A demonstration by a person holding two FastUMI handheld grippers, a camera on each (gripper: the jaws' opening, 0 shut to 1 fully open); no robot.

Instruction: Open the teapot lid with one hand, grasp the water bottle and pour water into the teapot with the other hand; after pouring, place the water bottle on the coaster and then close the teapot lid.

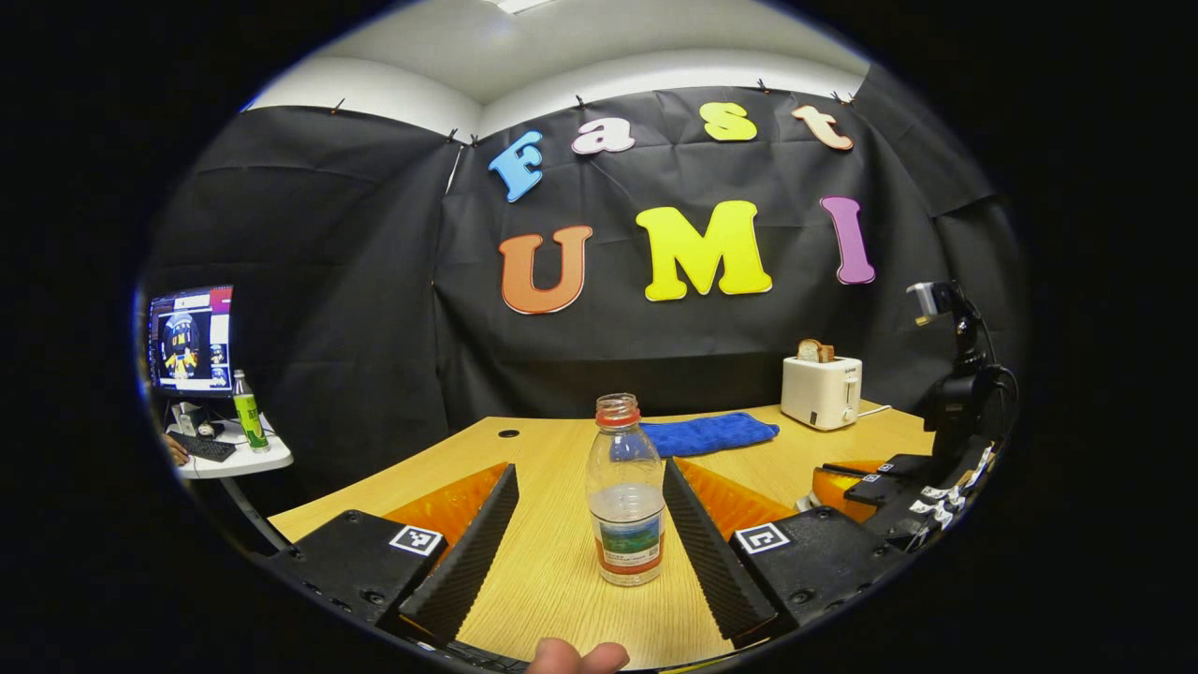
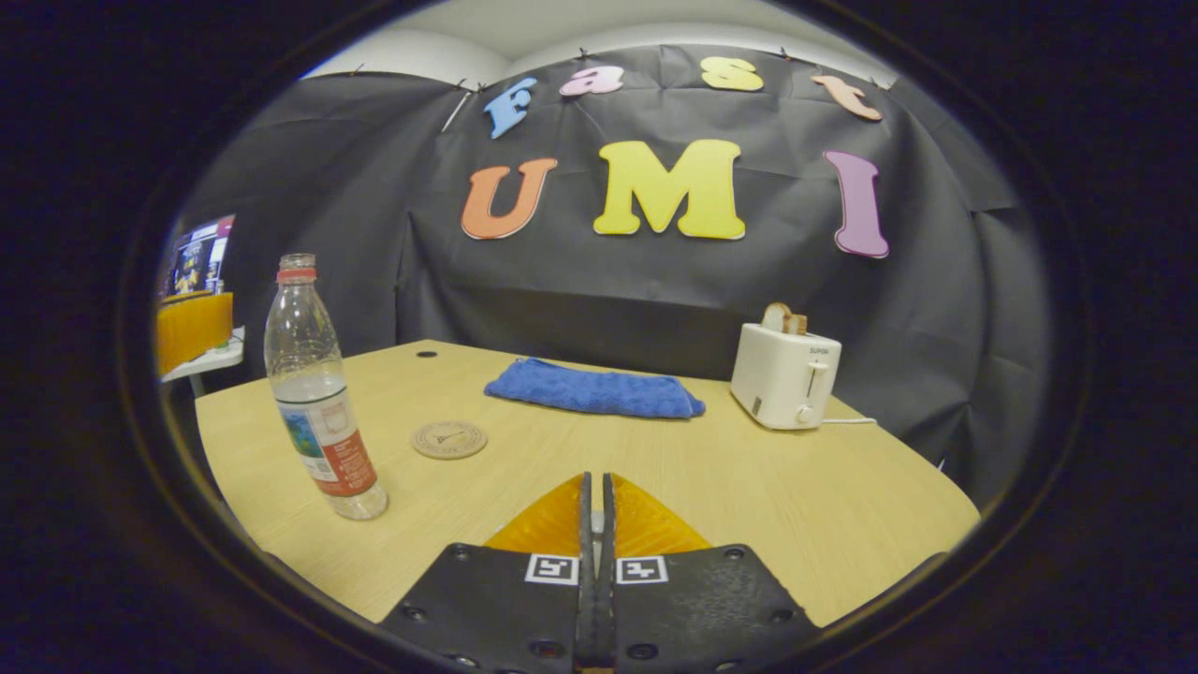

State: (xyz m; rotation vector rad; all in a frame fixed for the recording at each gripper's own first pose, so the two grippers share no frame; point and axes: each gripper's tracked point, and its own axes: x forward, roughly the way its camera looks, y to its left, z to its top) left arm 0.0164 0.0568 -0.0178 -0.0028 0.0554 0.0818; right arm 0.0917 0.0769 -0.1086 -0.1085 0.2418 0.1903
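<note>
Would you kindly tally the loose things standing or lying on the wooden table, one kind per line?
Water bottle: 1
Coaster: 1
Blue towel: 1
Toaster: 1
Total: 4

Over at the side desk, the monitor (image 1: 190,339) is too small to make out, and a fingertip (image 1: 576,656) is cut off at the lower edge.

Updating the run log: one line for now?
left tongs: open, straddling water bottle | right tongs: shut, empty | bottle: upright, uncapped | coaster: bare
</note>
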